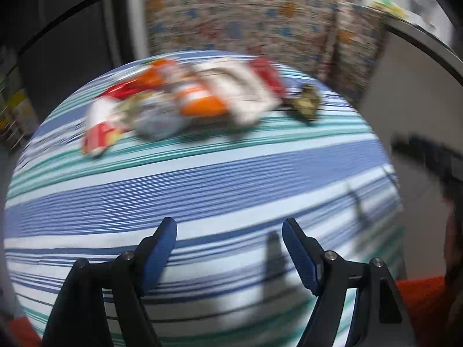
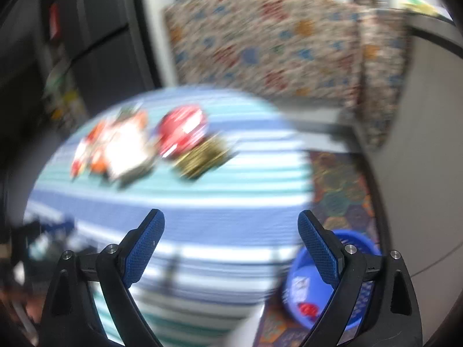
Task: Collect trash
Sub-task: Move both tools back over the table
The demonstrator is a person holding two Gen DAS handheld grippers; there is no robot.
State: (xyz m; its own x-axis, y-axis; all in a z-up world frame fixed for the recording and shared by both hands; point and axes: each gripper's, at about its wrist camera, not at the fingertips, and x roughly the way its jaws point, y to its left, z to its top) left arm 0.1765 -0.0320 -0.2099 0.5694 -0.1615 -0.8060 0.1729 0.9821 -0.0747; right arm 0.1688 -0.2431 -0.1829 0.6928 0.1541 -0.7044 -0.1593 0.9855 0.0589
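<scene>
A heap of wrappers (image 1: 179, 98), red, orange and white, lies at the far side of a striped blue-and-green tablecloth (image 1: 202, 179). A small gold-brown wrapper (image 1: 306, 102) lies to its right. The right wrist view shows the same heap (image 2: 121, 147), a red wrapper (image 2: 182, 131) and the gold-brown one (image 2: 202, 156). A blue basket (image 2: 306, 286) stands on the floor to the table's right, with some trash in it. My left gripper (image 1: 228, 231) and right gripper (image 2: 231, 225) are both open and empty, above the near part of the table. Both views are motion-blurred.
A patterned cloth-covered piece of furniture (image 1: 246, 14) stands behind the table. A dark cabinet (image 1: 58, 43) is at the left. A patterned rug (image 2: 338, 188) covers the floor on the right, and an orange-red surface (image 1: 419, 297) shows at the lower right.
</scene>
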